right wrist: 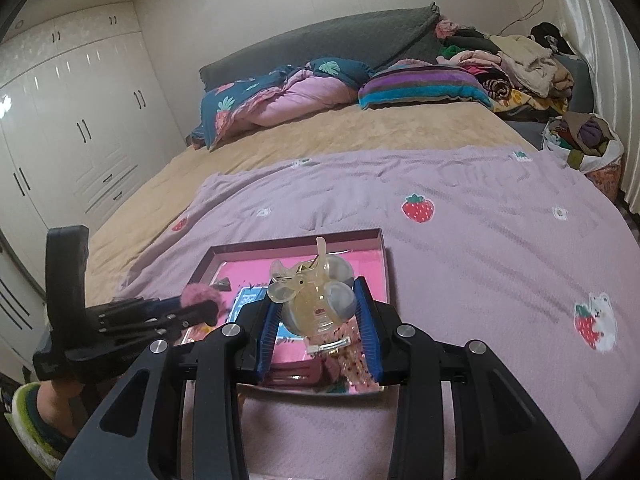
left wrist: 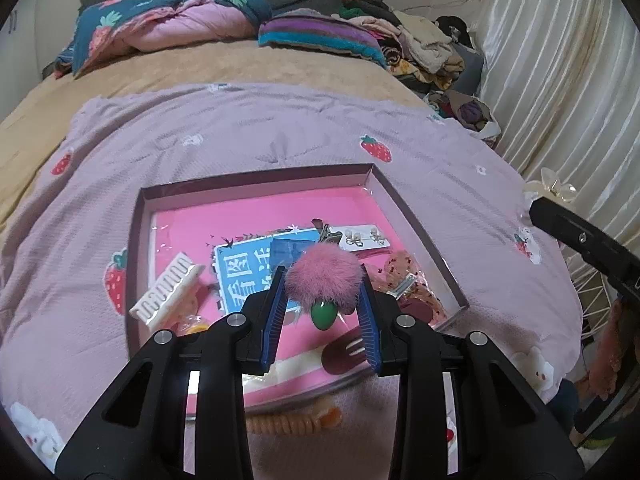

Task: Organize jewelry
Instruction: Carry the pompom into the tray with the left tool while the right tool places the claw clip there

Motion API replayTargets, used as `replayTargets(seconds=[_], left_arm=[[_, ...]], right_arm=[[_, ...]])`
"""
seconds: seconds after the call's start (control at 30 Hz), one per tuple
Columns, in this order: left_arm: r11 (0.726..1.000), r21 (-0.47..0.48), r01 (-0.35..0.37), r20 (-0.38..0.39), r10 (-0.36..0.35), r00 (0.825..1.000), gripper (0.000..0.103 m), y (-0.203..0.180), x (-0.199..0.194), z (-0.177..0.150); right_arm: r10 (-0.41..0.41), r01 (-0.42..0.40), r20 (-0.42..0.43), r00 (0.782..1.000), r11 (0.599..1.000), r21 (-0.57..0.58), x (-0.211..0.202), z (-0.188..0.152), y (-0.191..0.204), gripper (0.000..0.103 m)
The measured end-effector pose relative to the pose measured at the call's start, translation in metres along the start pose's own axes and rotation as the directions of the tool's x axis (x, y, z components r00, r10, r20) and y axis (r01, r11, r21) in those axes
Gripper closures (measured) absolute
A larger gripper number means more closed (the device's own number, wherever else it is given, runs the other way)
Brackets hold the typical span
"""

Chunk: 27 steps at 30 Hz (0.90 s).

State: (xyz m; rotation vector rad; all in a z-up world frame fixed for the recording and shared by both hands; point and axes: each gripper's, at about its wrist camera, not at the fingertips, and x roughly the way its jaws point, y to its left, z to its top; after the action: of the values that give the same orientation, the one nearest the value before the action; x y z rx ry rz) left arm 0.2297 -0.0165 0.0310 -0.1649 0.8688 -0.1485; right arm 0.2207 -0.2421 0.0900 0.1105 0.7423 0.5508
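While both tongs hang over the tray (left wrist: 256, 192) on the bed, my left tongs (left wrist: 323, 285) clench the pink pompom (left wrist: 323, 276); right tongs (right wrist: 316, 300) clench the clear claw clip (right wrist: 310, 296). Fur compresses, could slip; either drop might land on the purple blanket (left wrist: 280, 132) beyond.

Lighting: soft, even indoor light, moderately bright — no hard shadows on the bedspread (left wrist: 280, 140). Glare: white glints on the glossy wardrobe doors (right wrist: 72, 120); sheen on the curtain (left wrist: 560, 60). Distortion: strong fisheye bending, black vignette at all corners. Focus: centre reasonably sharp; slight softness toward the rims. Colour: warm, faintly pinkish cast — mild compression noise.
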Motion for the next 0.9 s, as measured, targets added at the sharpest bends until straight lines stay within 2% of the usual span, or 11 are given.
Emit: replayTargets(seconds=[0.6, 0.77, 0.9], left_arm=[[1.000, -0.020, -0.016, -0.071, 0.015, 0.997, 0.077, 0.013, 0.038, -0.005], [0.999, -0.028, -0.019, -0.072, 0.017, 0.997, 0.069, 0.016, 0.037, -0.007], [0.999, -0.036, -0.025, -0.072, 0.022, 0.997, 0.067, 0.019, 0.034, -0.010]], right_arm=[[-0.023, 0.023, -0.110, 0.994, 1.000, -0.002, 0.059, -0.010, -0.007, 0.068], [-0.026, 0.027, -0.136, 0.990, 1.000, 0.003, 0.070, -0.017, -0.010, 0.068], [-0.021, 0.022, -0.170, 0.985, 1.000, 0.002, 0.079, -0.022, -0.010, 0.068]])
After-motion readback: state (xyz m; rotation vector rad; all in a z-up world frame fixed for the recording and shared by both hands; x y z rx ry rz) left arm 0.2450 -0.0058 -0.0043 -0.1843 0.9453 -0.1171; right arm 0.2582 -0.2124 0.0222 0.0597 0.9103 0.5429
